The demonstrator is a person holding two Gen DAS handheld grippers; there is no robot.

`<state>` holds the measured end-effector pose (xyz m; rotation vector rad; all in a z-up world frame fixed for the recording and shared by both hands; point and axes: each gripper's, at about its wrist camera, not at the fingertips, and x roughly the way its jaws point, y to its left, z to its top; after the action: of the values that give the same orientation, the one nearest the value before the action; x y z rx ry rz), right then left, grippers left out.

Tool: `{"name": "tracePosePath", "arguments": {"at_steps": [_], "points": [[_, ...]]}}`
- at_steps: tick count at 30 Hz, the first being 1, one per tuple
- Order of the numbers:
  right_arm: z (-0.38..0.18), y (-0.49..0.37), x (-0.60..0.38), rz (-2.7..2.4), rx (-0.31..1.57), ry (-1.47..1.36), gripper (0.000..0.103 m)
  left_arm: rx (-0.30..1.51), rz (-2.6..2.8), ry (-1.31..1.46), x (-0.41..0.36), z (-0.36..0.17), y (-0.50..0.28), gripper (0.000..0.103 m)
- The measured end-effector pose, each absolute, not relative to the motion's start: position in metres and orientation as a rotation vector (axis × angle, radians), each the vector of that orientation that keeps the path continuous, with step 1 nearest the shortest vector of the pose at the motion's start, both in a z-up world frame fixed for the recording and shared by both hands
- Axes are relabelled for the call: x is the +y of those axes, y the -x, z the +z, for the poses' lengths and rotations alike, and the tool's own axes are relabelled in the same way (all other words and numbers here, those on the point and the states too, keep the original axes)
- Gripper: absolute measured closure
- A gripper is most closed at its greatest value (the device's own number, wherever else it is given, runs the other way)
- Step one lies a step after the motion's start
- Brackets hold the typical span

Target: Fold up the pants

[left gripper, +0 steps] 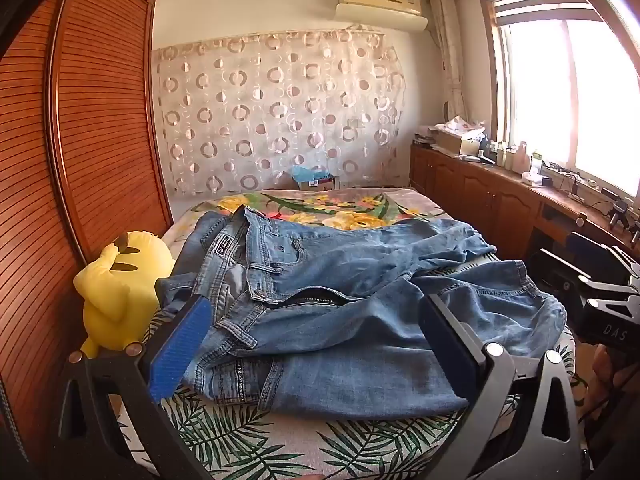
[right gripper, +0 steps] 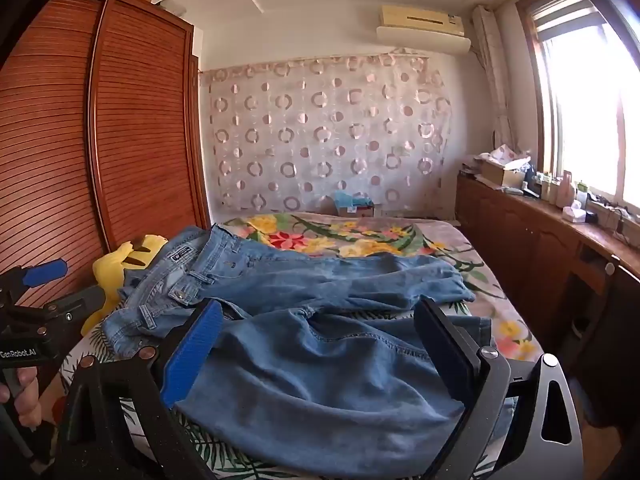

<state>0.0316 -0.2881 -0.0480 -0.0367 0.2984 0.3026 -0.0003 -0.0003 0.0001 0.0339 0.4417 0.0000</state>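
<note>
Blue denim pants (left gripper: pixel 340 300) lie crumpled on the bed, waistband at the left, fly open, legs running to the right; they also show in the right wrist view (right gripper: pixel 320 340). My left gripper (left gripper: pixel 316 340) is open and empty, its blue-padded fingers (left gripper: pixel 180 348) spread above the near waistband area. My right gripper (right gripper: pixel 320 344) is open and empty, hovering over the near leg. The right gripper also shows at the right edge of the left wrist view (left gripper: pixel 600 292), and the left gripper at the left edge of the right wrist view (right gripper: pixel 40 300).
The bed (left gripper: pixel 240 440) has a leaf-and-flower cover. A yellow plush toy (left gripper: pixel 120 292) sits at the bed's left edge against a wooden louvred wardrobe (left gripper: pixel 80 140). Wooden cabinets (left gripper: pixel 500 200) with clutter run along the right under a window. A box (left gripper: pixel 314 180) stands beyond the bed.
</note>
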Motion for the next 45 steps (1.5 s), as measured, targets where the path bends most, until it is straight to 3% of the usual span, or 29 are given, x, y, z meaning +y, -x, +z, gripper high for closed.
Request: {"name": "tracePosePath", "arguments": {"at_steps": [45], "points": [[-0.049,-0.03,-0.29,0.306,0.291,0.033,0.006,0.443,-0.004,-0.029,0.0,0.0,0.0,0.0]]}}
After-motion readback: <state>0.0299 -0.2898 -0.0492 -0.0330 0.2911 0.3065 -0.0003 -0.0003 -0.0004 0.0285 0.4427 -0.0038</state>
